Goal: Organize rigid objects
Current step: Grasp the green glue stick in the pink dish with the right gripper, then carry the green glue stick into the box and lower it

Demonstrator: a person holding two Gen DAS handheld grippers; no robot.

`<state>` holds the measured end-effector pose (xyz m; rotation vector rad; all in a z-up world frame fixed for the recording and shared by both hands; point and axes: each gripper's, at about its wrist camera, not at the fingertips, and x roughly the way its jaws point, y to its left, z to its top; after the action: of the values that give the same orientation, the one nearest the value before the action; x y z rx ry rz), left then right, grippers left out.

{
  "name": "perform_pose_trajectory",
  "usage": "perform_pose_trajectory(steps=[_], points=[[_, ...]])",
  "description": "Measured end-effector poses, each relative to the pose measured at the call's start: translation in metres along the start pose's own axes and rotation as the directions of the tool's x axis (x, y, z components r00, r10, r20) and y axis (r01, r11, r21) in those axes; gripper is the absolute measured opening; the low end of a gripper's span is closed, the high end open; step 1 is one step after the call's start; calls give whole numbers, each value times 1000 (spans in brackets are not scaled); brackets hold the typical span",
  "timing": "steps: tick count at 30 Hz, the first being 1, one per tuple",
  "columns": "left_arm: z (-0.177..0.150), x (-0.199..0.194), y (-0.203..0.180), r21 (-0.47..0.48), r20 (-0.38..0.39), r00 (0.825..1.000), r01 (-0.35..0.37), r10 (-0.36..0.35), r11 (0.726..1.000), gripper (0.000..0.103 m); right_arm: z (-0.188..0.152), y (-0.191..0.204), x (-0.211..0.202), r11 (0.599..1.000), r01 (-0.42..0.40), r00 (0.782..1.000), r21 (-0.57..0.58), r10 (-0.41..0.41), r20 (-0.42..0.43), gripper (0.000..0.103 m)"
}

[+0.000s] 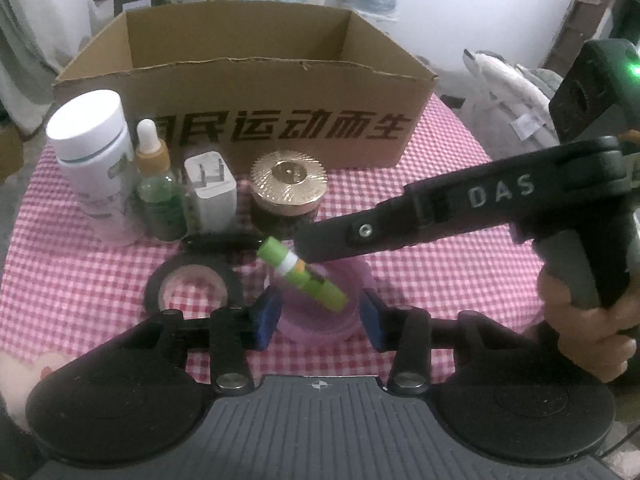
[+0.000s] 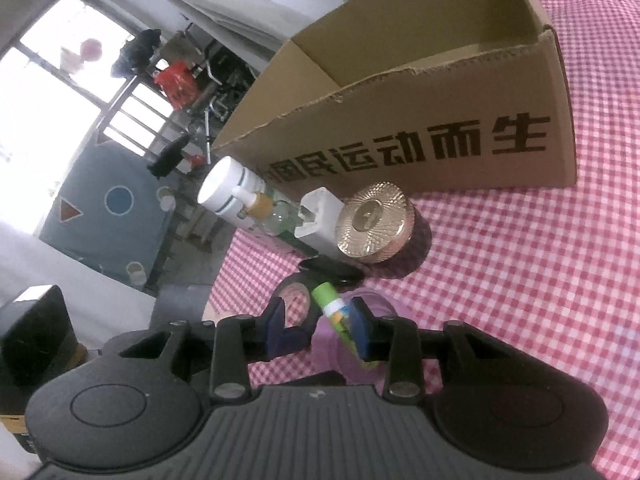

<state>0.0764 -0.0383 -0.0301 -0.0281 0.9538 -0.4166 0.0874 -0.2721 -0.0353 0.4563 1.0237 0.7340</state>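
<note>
I see green tube [image 1: 302, 274] lying across pink cup [image 1: 320, 320], long axis 10-to-4 o'clock. Right gripper [image 2: 320, 320] nearer: jaws apart, straddling tube. Left gripper [image 1: 316, 314]: jaws apart around cup. Box [image 1: 240, 80] at 12 o'clock.

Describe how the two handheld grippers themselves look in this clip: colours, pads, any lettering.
Both are black plastic, with blue pads on the fingertips, silver pivot screws and a ribbed grey base. The right gripper shows white "DAS" lettering, a grey handle in a bare hand and a green light. The left gripper matches.
</note>
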Motion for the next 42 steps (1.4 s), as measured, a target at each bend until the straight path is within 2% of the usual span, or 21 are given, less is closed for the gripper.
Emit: perform_pose_trajectory(steps=[11, 19, 24, 35, 42], points=[[-7, 16, -2, -29, -37, 999, 33, -34, 999, 31, -1, 4, 18, 998, 44, 998, -33, -45, -45, 28], [-10, 17, -3, -34, -42, 998, 43, -44, 998, 31, 0, 3, 29, 997, 72, 994, -36, -75, -78, 26], [-9, 20, -3, -45, -45, 998, 46, -49, 998, 32, 2, -4, 33, 998, 66, 994, 0, -66, -88, 25], [-10, 23, -9, 7, -31, 1000, 0, 0, 1000, 24, -2, -7, 29, 999, 37, 997, 23, -35, -68, 19], [-10, 10, -18, 35, -4, 1000, -19, 19, 999, 23, -6, 3, 18, 1000, 19, 999, 7, -19, -43, 18]])
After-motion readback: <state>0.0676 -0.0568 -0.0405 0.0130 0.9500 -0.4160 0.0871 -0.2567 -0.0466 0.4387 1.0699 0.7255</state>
